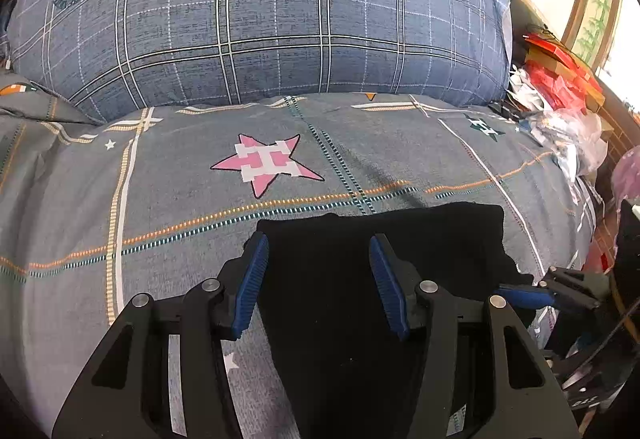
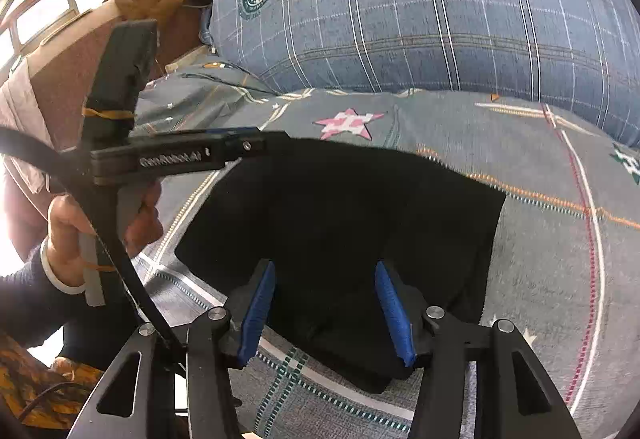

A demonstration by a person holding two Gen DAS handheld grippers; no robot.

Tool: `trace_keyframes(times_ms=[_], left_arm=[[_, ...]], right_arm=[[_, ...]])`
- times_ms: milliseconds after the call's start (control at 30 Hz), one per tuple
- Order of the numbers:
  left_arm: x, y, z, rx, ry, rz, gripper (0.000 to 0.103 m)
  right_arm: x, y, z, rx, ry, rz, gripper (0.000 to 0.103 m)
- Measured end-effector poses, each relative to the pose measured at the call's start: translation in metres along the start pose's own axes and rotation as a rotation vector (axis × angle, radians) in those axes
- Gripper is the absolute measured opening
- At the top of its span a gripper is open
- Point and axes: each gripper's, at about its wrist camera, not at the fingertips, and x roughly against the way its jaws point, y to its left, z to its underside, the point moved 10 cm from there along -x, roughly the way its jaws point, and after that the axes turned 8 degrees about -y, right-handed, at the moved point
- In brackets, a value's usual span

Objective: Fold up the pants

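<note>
hand (image 2: 100,231): my left one, gripping the left tong's handle, far left of the pants in the right wrist view; dark sleeve, pale bangle at the wrist.
left tong (image 1: 319,253): mine, hovering over the pants' left part, pointing down toward the star. Jaws parted, nothing between the blue pads (image 1: 252,285); black cloth shows in the gap, and I can't tell whether the tips touch it. In the right view it shows side-on (image 2: 192,155) at the pants' upper-left edge.
star (image 1: 267,163): pink, printed on the sheet just beyond the pants' far edge.
sheet (image 1: 168,199): grey, striped, under the pants on every side.
pants (image 1: 400,259): black, folded into a flat block on the sheet, between the star and me. Far edge runs near the orange dotted stripe. In the right view (image 2: 340,219) the block looks roughly square, with a thicker fold at its near edge.
right tong (image 2: 325,313): mine, over the pants' near edge. Jaws released and apart, pads clear of the cloth, gripping nothing. In the left view its tip (image 1: 528,297) sits at the pants' right edge.
pillow (image 1: 260,11): blue plaid, well beyond the pants, past the star.
clutter (image 1: 560,95): red boxes and plastic bags, far right of the pants, off the sheet's edge.
</note>
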Motion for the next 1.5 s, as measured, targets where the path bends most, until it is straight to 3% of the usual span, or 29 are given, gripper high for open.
trace_keyframes(times_ms=[100,267,367,500,633,833,967,1167,1267,1367,1500], left_arm=[[0.001,-0.001,0.001,0.002,0.000,-0.001,0.053],[0.004,0.000,0.004,0.013,-0.001,0.000,0.053],[0.006,0.000,0.006,0.022,-0.001,-0.001,0.053],[0.017,0.001,0.005,0.027,-0.019,-0.004,0.053],[0.031,0.003,0.003,0.042,-0.049,0.020,0.053],[0.031,0.008,0.014,0.097,-0.033,0.058,0.054],[0.027,0.009,0.022,0.099,-0.004,0.061,0.054],[0.019,0.007,0.029,0.071,0.030,0.074,0.054],[0.012,0.010,0.030,0.103,0.035,0.092,0.054],[0.008,0.011,0.030,0.110,0.028,0.101,0.062],[0.002,0.012,0.032,0.109,0.033,0.113,0.064]], right_arm=[[-0.003,0.001,0.003,0.001,-0.006,-0.007,0.056],[-0.006,0.015,0.005,0.005,-0.027,-0.064,0.090],[-0.009,0.021,0.006,0.021,-0.041,-0.065,0.097],[-0.008,0.019,0.003,-0.033,-0.039,-0.104,0.097],[0.005,0.008,-0.007,-0.119,-0.025,-0.116,0.082],[0.042,-0.039,-0.020,-0.167,-0.097,0.041,0.082],[0.036,-0.068,-0.012,-0.218,-0.058,0.104,0.082],[0.005,-0.067,-0.009,-0.225,-0.011,0.060,0.082],[-0.007,-0.059,-0.008,-0.218,-0.002,0.022,0.082],[-0.016,-0.052,-0.002,-0.201,0.023,-0.002,0.082],[-0.019,-0.052,0.001,-0.211,0.014,-0.011,0.082]])
